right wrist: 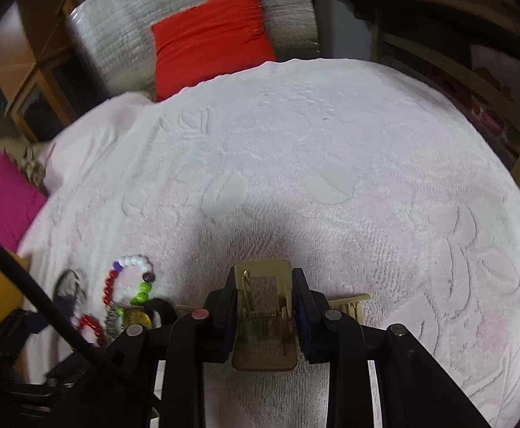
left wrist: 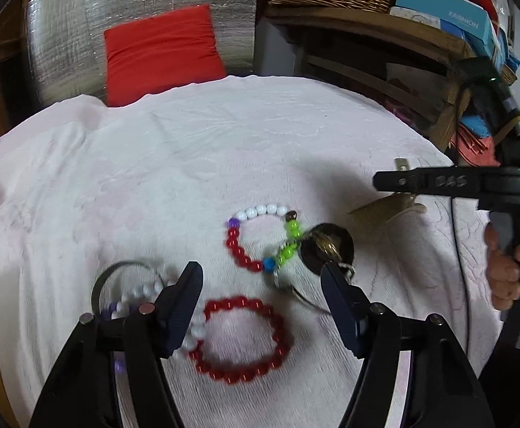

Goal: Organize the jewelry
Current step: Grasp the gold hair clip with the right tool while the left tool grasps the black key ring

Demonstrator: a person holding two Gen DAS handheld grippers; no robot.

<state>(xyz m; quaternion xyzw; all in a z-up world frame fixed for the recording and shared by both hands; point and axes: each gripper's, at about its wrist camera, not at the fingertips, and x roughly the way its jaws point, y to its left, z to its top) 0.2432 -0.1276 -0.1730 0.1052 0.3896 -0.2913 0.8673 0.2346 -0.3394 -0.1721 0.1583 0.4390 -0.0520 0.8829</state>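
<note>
- Your left wrist camera sits behind the left gripper (left wrist: 260, 285) and looks forward and steeply down along its two fingers, close over the near part of the white towel (left wrist: 188, 164).
- It faces the towel's far edge, with the red cushion (left wrist: 160, 50) beyond it; the right gripper (left wrist: 395, 180) enters at the right edge of this view.
- Your right wrist camera sits behind the right gripper (right wrist: 263, 306), also tilted steeply down and very close to the towel (right wrist: 331, 142).
- It faces the same far edge and red cushion (right wrist: 210, 32).
- Both views share the multicoloured bead bracelet (left wrist: 260, 239) (right wrist: 128, 278); it lies left of centre in the right view.
</note>
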